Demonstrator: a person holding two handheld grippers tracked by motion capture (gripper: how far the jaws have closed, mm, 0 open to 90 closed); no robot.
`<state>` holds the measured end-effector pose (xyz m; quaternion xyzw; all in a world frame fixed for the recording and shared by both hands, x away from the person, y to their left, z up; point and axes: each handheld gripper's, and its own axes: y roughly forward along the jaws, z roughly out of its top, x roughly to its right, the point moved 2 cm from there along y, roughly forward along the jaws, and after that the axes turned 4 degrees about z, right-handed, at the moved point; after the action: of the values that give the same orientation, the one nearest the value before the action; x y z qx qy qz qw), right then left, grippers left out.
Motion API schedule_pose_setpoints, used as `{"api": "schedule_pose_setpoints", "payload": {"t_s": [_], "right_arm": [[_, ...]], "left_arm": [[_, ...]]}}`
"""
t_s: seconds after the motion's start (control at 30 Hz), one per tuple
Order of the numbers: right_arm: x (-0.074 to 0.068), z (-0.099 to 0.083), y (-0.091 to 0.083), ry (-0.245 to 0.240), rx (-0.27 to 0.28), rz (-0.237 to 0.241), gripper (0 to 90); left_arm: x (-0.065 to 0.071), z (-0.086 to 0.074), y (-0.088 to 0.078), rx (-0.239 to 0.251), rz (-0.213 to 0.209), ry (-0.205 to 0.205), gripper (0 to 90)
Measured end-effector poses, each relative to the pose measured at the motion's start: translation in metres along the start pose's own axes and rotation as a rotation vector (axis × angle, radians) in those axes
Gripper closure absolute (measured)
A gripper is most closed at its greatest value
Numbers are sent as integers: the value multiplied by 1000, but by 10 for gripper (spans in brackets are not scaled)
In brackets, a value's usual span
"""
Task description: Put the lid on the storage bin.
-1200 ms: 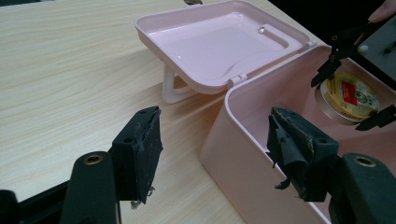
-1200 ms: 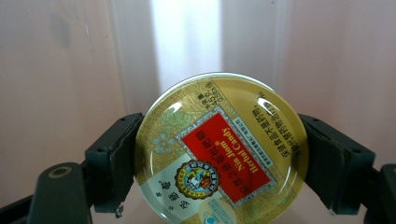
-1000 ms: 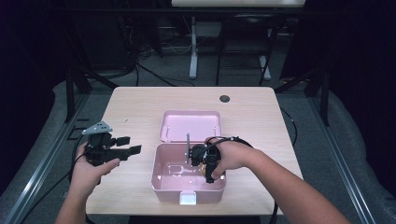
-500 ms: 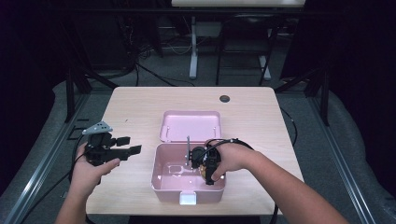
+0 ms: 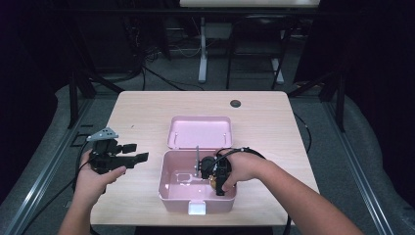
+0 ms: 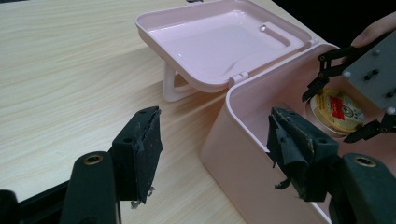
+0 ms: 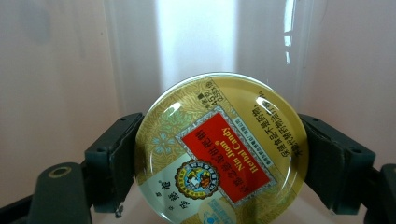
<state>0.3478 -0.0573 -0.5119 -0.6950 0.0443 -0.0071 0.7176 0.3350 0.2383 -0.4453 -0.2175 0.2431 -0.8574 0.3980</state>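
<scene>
High view: the right gripper (image 5: 214,176) reaches down inside the open pink box (image 5: 169,193) at the table's near edge; the left gripper (image 5: 128,152) hangs left of it. Left gripper view: its jaws stand apart, empty. Right gripper view: jaws clamped on the round candy tin (image 7: 220,151), so placement looks nearly done, release remaining.

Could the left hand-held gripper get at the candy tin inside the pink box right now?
Probably not cleanly. The round candy tin is clamped in the right hand-held gripper down inside the pink box, whose wall stands between. The left hand-held gripper is open, outside the box.
</scene>
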Motion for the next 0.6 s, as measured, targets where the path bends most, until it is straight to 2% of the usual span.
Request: {"api": "schedule_pose_setpoints", "payload": {"t_s": [0.33, 0.6], "right_arm": [[0, 1, 7, -22, -17, -11, 194], [1, 0, 13, -11, -6, 8, 194]], "left_arm": [[-1, 0, 0, -6, 0, 5, 351], [0, 0, 1, -7, 0, 3, 351]]}}
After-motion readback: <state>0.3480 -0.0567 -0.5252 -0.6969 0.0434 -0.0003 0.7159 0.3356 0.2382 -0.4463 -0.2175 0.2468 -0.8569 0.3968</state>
